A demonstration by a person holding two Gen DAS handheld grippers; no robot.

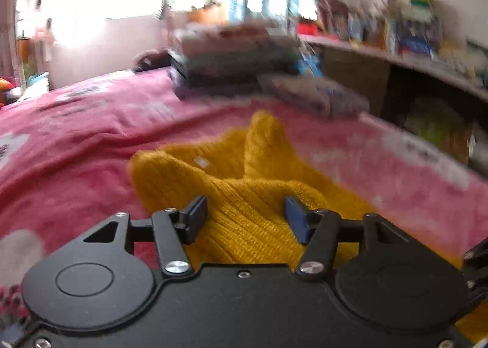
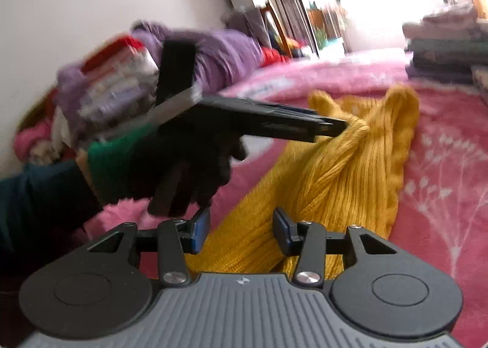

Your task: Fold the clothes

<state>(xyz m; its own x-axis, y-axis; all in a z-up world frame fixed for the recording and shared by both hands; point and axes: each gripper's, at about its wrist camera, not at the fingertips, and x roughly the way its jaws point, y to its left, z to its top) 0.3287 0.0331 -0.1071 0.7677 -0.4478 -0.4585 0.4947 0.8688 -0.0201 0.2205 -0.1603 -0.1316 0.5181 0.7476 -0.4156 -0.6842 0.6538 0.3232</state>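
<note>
The right gripper [image 2: 241, 232] hangs over the near end of the mustard knit sweater [image 2: 344, 171]. Its fingers stand apart with knit between them; I cannot tell whether they grip it. Past that, the left gripper [image 1: 246, 218], held by a gloved hand [image 2: 189, 165], pinches a gathered bunch of the sweater's middle, and ribs fan out tautly from the pinch.

The sweater lies on a pink blanket [image 2: 442, 165], which is bare on both sides of the sweater. It is thick and ribbed, rumpled, with a rolled edge. Its long axis runs away from the right gripper, and its far end rises in two humps.

Beyond the sweater sits a folded stack [image 1: 231, 55]. A cluttered shelf [image 1: 396, 58] borders the blanket edge there. A heap of clothes [image 2: 213, 52] lies behind the gloved hand.
</note>
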